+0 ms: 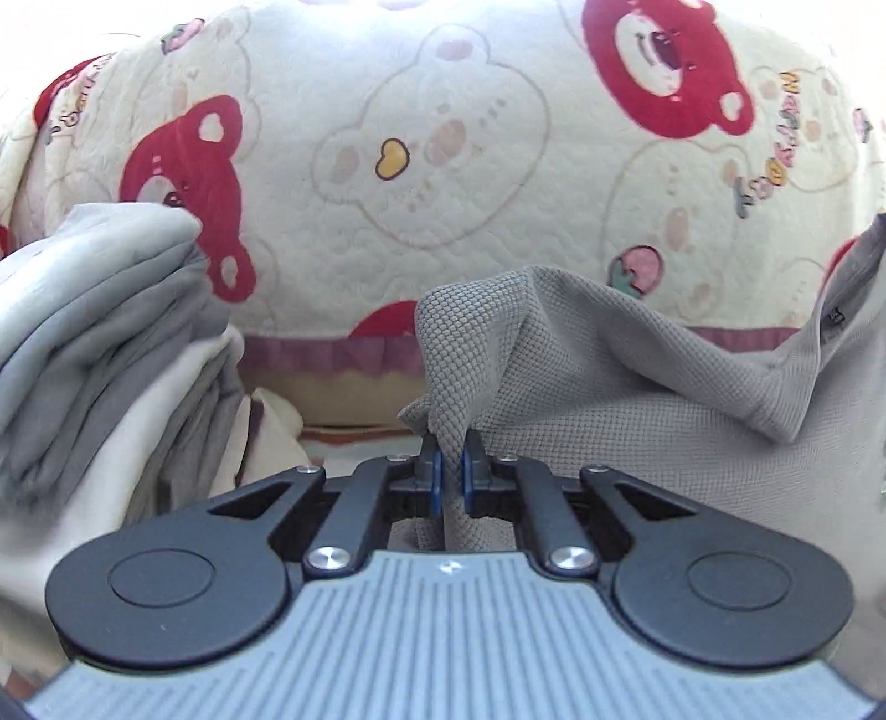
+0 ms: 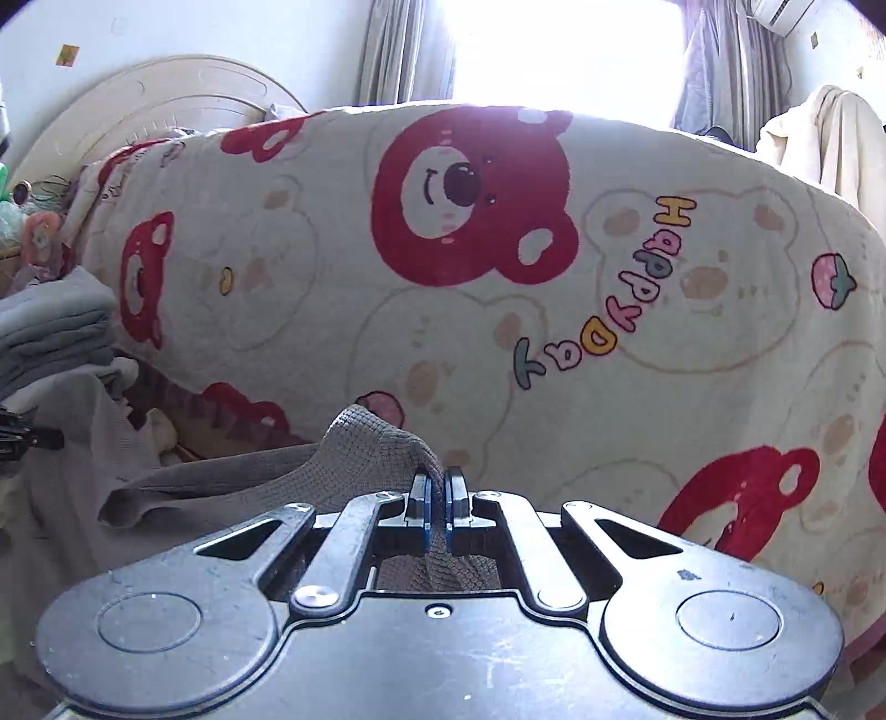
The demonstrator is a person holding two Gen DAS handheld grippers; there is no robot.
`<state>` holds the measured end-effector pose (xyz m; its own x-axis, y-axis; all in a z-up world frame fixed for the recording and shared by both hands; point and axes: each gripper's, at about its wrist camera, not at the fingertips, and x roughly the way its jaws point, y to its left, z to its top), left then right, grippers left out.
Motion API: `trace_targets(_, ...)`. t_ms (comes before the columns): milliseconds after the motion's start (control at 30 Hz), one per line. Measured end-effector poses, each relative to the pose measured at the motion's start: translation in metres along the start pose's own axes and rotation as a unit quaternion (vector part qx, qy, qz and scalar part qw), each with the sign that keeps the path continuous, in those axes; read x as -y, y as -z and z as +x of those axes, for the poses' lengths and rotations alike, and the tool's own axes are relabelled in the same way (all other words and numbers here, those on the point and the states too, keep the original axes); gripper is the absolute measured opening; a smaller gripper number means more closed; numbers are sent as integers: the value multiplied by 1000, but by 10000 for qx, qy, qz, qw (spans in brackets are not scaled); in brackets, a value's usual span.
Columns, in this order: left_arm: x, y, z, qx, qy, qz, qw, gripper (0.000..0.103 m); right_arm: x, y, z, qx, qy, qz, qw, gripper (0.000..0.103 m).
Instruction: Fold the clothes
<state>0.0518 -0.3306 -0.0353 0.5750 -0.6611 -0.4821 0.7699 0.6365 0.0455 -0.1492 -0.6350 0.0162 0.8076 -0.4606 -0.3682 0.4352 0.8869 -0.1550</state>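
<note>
Waffle-knit grey garment (image 1: 637, 387) bunched, creased

Between the jaws sits a matt grey waffle-knit garment (image 1: 609, 354); beyond them, a soft quilted bear-print blanket (image 1: 443, 166); left of them, smooth folded grey cloths (image 1: 99, 299).

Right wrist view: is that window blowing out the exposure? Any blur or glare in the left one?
Right wrist view: window clips to pure white and washes out the bear blanket's top edge; grey waffle-knit garment stays readable. Left wrist view: evenly lit, no glare; blanket print at the upper right smears slightly. Both bow strongly from fisheye.
</note>
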Motion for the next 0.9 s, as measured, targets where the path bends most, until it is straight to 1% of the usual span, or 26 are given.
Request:
trace_targets(33,-3,-6,24,-147,-72,-75,9998,14,1,-2,24,-31,272,-24,9996,5)
trace_targets(67,-4,-8,48,-310,-167,-76,9994,26,1,-1,48,-60,624,-34,9980,6)
trace_targets(100,-5,-9,72,-464,-260,-80,9986,35,1,0,71,-89,974,-45,9952,9)
trace_targets(133,-5,-2,88,-537,-336,-104,9979,41,-4,5,91,-116,1409,-156,9898,19)
trace_targets(167,-6,4,102,-614,-399,-136,9972,41,-11,14,99,-240,1516,-117,9881,25)
trace_targets(200,-9,13,106,-722,-345,-230,9965,41,-16,26,101,-431,1357,73,9898,37)
trace_targets(233,-13,23,110,-828,-282,-324,9956,43,-22,38,102,-622,1197,263,9905,42)
trace_targets(267,-18,36,108,-918,-141,-430,9947,49,-27,49,104,-812,1036,453,9903,42)
trace_targets(300,-24,49,107,-1013,-7,-529,9935,51,-33,61,105,-1001,874,642,9890,43)
trace_targets(333,-31,62,106,-1158,62,-561,9917,51,-39,73,107,-1189,711,831,9869,43)
trace_targets(400,-45,87,106,-1448,197,-632,9872,51,-60,100,99,-1615,241,960,9819,43)
trace_targets(433,-55,95,107,-1606,226,-753,9839,51,-72,111,95,-1806,-11,1016,9783,44)
trace_targets(500,-74,104,110,-1828,228,-1143,9762,51,-96,131,87,-2166,-506,1152,9681,44)
trace_targets(567,-89,109,115,-1906,270,-1522,9694,51,-122,145,84,-2475,-978,1345,9545,44)
trace_targets(600,-95,108,119,-1966,307,-1739,9644,51,-136,149,86,-2607,-1194,1416,9475,44)
trace_targets(700,-109,110,129,-1876,523,-2363,9520,51,-185,152,93,-2888,-1791,1504,9284,46)
trace_targets(733,-110,111,133,-1888,538,-2427,9500,51,-201,152,95,-2960,-1977,1515,9222,47)
trace_targets(800,-110,114,141,-1879,527,-2468,9492,51,-230,150,99,-3061,-2297,1464,9122,49)
trace_targets(867,-110,115,143,-1728,516,-2519,9508,54,-254,151,103,-3191,-2513,1425,9026,52)
trace_targets(900,-110,114,147,-1704,526,-2555,9502,55,-263,153,106,-3276,-2593,1407,8976,54)
